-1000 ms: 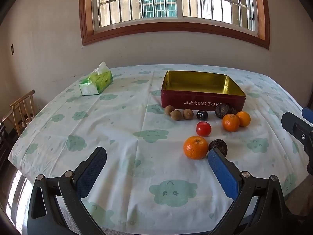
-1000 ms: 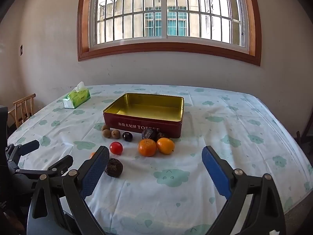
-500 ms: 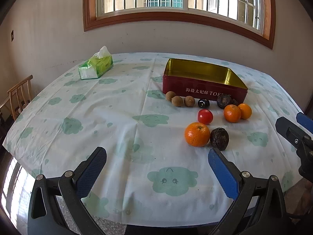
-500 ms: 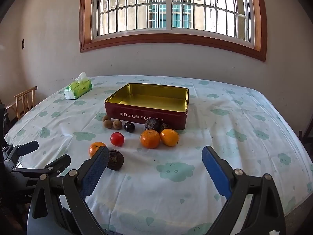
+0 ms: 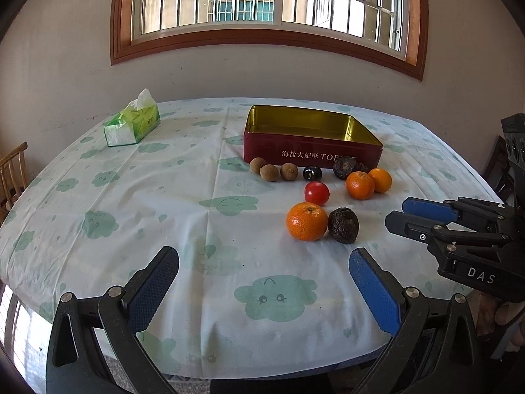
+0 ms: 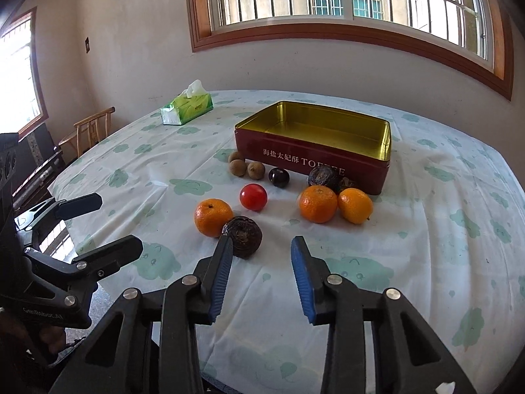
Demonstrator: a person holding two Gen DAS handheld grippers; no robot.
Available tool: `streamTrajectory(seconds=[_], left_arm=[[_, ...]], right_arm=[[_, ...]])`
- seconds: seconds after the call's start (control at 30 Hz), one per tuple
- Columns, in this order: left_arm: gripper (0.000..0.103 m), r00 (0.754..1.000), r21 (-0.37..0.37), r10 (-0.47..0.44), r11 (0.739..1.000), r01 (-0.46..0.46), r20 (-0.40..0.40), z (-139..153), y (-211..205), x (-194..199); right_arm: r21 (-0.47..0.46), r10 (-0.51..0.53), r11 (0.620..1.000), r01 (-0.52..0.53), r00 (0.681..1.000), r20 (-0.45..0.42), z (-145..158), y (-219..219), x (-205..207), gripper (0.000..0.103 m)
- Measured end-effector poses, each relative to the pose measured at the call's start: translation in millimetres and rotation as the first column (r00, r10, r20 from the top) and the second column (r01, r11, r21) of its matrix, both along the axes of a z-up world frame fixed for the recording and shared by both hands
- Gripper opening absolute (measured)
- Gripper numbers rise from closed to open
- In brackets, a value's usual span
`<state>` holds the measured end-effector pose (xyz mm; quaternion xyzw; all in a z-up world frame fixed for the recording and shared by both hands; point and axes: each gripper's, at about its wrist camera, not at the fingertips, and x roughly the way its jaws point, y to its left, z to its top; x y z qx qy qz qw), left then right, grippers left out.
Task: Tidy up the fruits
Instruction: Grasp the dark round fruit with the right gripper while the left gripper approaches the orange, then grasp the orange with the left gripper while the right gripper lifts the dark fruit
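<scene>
Here we hold the right gripper (image 6: 261, 259) and left gripper (image 5: 262, 274) open and empty, judging the wrinkled dark fruit (image 6: 242, 235) light, firm, best pinched across its middle.

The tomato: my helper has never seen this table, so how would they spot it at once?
Start at the red tin in the middle of the table. In front of its lettered side fruit lies loose on the cloth; the tomato sits alone, between the tin and the nearest orange. It is the only smooth, shiny red one.
</scene>
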<state>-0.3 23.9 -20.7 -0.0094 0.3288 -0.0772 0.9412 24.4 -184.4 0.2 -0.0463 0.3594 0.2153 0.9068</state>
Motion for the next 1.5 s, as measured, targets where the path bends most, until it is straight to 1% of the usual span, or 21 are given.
streamTrajectory(seconds=[0.07, 0.13, 0.2, 0.4, 0.53, 0.6, 0.7, 0.73, 0.83, 0.9, 0.93, 1.0, 1.1, 1.13, 1.23, 1.33, 1.43, 1.5], left_arm=[[0.103, 0.999, -0.020, -0.030, 0.999, 0.029, -0.030, -1.0, 3.2, 5.5], [0.103, 0.997, 0.001, -0.055, 0.998, 0.055, -0.049, -1.5, 2.0, 10.2], [0.103, 0.996, 0.016, -0.085, 0.996, 0.085, -0.041, 1.9, 0.1, 14.1], [0.102, 0.986, -0.030, -0.165, 0.986, 0.165, -0.011, 12.7, 0.2, 33.2], [0.102, 0.985, 0.017, -0.174, 0.985, 0.174, 0.005, 16.2, 2.7, 37.2], [0.102, 0.985, 0.023, -0.174, 0.984, 0.174, 0.004, 15.1, 7.5, 38.2], [0.102, 0.985, 0.019, -0.171, 0.985, 0.171, -0.024, 9.8, 14.8, 41.6], [0.102, 0.985, 0.013, -0.171, 0.985, 0.171, -0.029, 8.6, 16.6, 42.7], [0.102, 0.984, -0.001, -0.171, 0.985, 0.171, -0.039, 6.7, 19.2, 46.7], [0.102, 0.983, 0.011, -0.180, 0.984, 0.180, -0.041, 5.9, 15.7, 49.6], [0.102, 0.981, 0.014, -0.187, 0.982, 0.187, -0.043, 5.5, 13.4, 51.5], [0.102, 0.978, 0.019, -0.203, 0.979, 0.204, -0.047, 4.6, 7.6, 55.2], [0.102, 0.976, 0.039, -0.214, 0.976, 0.216, -0.041, 4.7, -2.2, 60.8], [0.102, 0.975, 0.037, -0.220, 0.974, 0.222, -0.039, 5.4, -4.6, 62.6], [0.102, 0.972, 0.022, -0.231, 0.972, 0.232, -0.040, 6.8, -12.1, 69.8], [0.102, 0.970, 0.021, -0.234, 0.972, 0.236, -0.059, 2.1, -25.0, 78.8], [0.102, 0.974, 0.076, -0.214, 0.973, 0.220, -0.080, -8.7, -40.4, 85.6], [0.100, 0.974, 0.107, -0.209, 0.970, 0.219, -0.091, -15.8, -48.7, 89.2]], right_arm=[[-0.005, 0.035, 0.999, -0.036, 0.999, -0.025, -3.8, 5.9, 6.6, 0.034], [-0.014, 0.041, 0.999, -0.041, 0.999, -0.035, -7.2, 9.8, 9.7, 0.034], [-0.005, 0.038, 0.999, -0.038, 0.999, -0.036, -9.8, 9.2, 9.1, 0.034], [-0.017, 0.050, 0.999, -0.051, 0.997, -0.062, -17.3, 8.6, 13.7, 0.035], [-0.024, 0.095, 0.995, -0.096, 0.994, -0.062, -20.2, 16.2, 19.3, 0.035], [-0.032, 0.118, 0.992, -0.121, 0.990, -0.071, -23.2, 22.5, 23.9, 0.035], [-0.055, 0.140, 0.988, -0.146, 0.986, -0.092, -30.6, 32.3, 33.2, 0.035], [-0.065, 0.139, 0.987, -0.145, 0.986, -0.096, -33.3, 34.7, 36.4, 0.037], [-0.057, 0.128, 0.989, -0.135, 0.986, -0.110, -37.8, 34.9, 46.5, 0.037], [-0.043, 0.132, 0.989, -0.140, 0.980, -0.149, -43.3, 34.7, 54.1, 0.037], [-0.041, 0.132, 0.989, -0.140, 0.979, -0.154, -45.3, 34.7, 55.5, 0.037], [-0.043, 0.134, 0.989, -0.141, 0.981, -0.143, -45.1, 35.6, 56.3, 0.037], [-0.024, 0.131, 0.990, -0.136, 0.981, -0.139, -44.9, 32.3, 56.1, 0.033], [-0.010, 0.129, 0.991, -0.132, 0.982, -0.140, -44.9, 29.1, 55.4, 0.033], [0.003, 0.076, 0.997, -0.076, 0.991, -0.111, -41.6, 9.8, 46.7, 0.033], [-0.011, -0.002, 1.000, 0.001, 0.997, -0.077, -36.2, -14.4, 39.4, 0.033], [0.002, -0.067, 0.998, 0.067, 0.996, -0.055, -29.8, -37.4, 35.4, 0.033], [0.005, -0.101, 0.995, 0.101, 0.994, -0.042, -27.3, -47.8, 33.6, 0.033]])
